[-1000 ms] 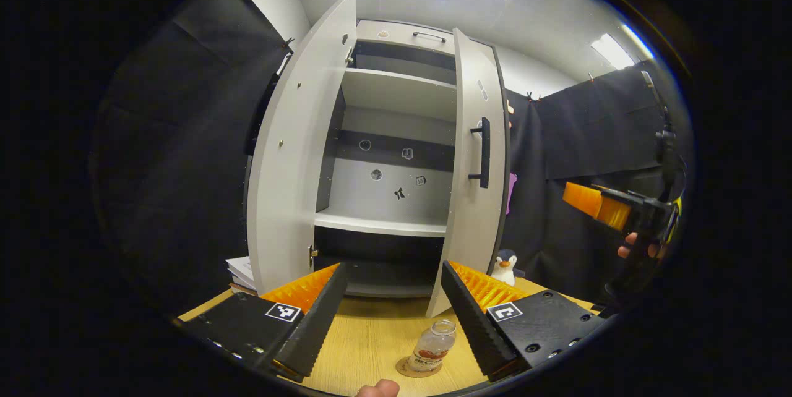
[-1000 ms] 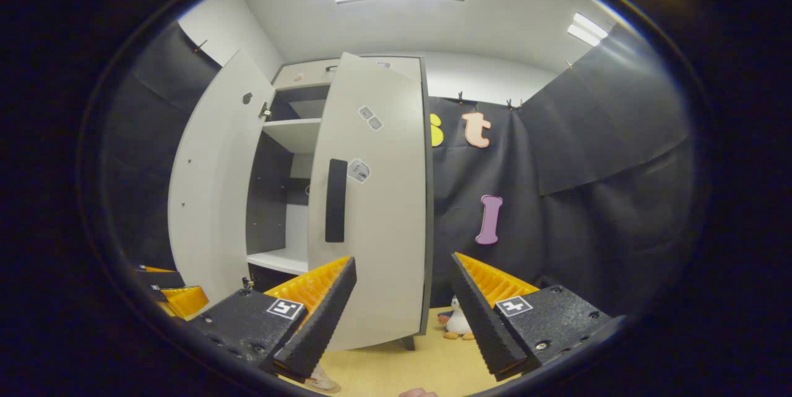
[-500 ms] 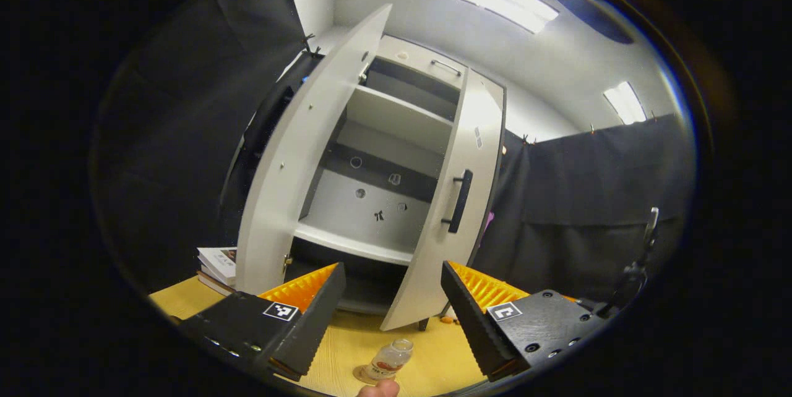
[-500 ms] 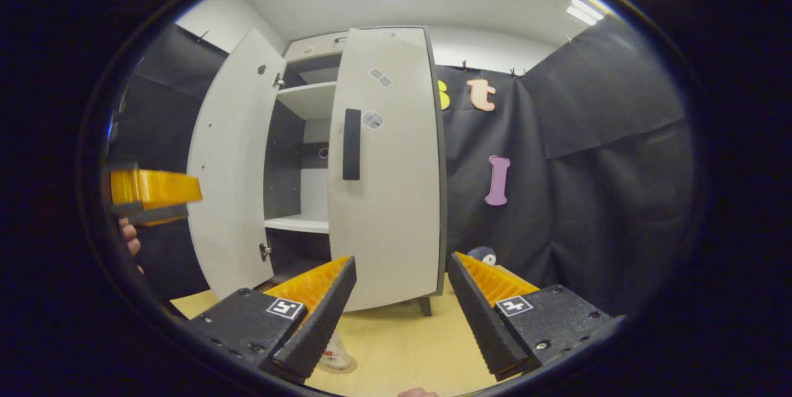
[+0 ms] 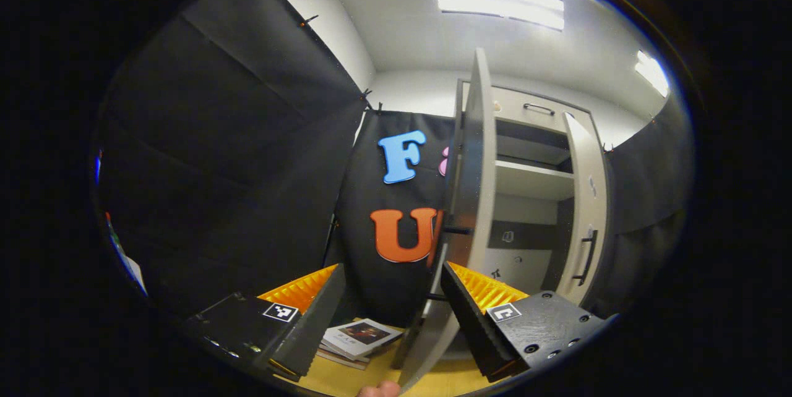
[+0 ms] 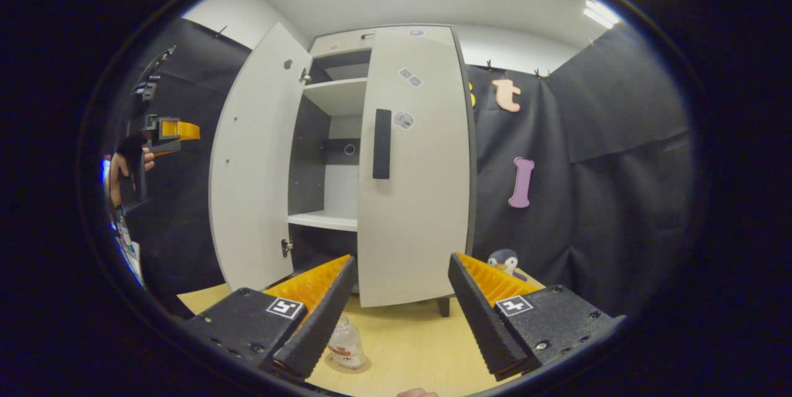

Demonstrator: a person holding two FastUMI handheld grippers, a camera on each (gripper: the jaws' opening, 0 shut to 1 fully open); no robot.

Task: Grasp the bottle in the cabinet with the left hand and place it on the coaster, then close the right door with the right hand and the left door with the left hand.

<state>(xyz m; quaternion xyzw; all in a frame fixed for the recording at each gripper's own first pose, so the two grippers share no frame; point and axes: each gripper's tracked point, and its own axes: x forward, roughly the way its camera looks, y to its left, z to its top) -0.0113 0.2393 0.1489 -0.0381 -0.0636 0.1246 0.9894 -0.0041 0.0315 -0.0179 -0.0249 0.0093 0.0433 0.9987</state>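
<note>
My fingers on both the left gripper (image 5: pixel 390 316) and right gripper (image 6: pixel 402 304) gape wide, empty. The clear plastic bottle (image 6: pixel 345 344) sits on its round coaster (image 6: pixel 361 365) at six o'clock; the pale grey right door (image 6: pixel 413 168) looks nearly shut, so next I would reach round the grey left door (image 5: pixel 475 187) at one o'clock.

Bottle (image 6: pixel 346 344) on coaster (image 6: pixel 348 365) before cabinet (image 6: pixel 337 156) — books (image 5: pixel 357 338) left; penguin (image 6: pixel 504 260) right.

No legible text on bottle (image 6: pixel 346 342) label.
</note>
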